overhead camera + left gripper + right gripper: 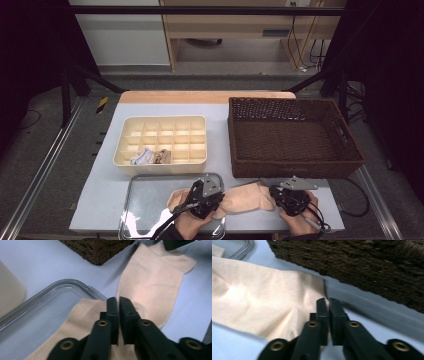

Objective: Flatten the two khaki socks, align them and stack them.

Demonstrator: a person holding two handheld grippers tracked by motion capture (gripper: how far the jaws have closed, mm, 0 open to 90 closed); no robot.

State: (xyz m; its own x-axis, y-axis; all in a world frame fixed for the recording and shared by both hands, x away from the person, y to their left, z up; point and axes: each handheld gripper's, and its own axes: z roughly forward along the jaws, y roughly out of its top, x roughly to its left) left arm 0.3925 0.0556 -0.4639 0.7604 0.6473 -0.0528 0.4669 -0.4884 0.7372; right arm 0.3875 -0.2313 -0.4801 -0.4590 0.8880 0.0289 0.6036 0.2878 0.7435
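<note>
The left gripper (119, 301) has its jaws clamped on the middle of a peach sock (152, 282). The right gripper (328, 302) pinches the sock's cuff end. The sock stretches across the tabletop (112, 185), one end over a clear tray (145, 200), beside a brown basket (295, 167) and a cream divided box (160, 162).

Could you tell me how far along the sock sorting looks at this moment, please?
Done: two rolled socks already sit in front cells of the cream divided box. In hand: the left gripper and right gripper each seem shut on a part of the beige sock, which lies half across the clear tray. Left: probably rolling it and placing it in a cell. The wicker basket looks empty.
</note>
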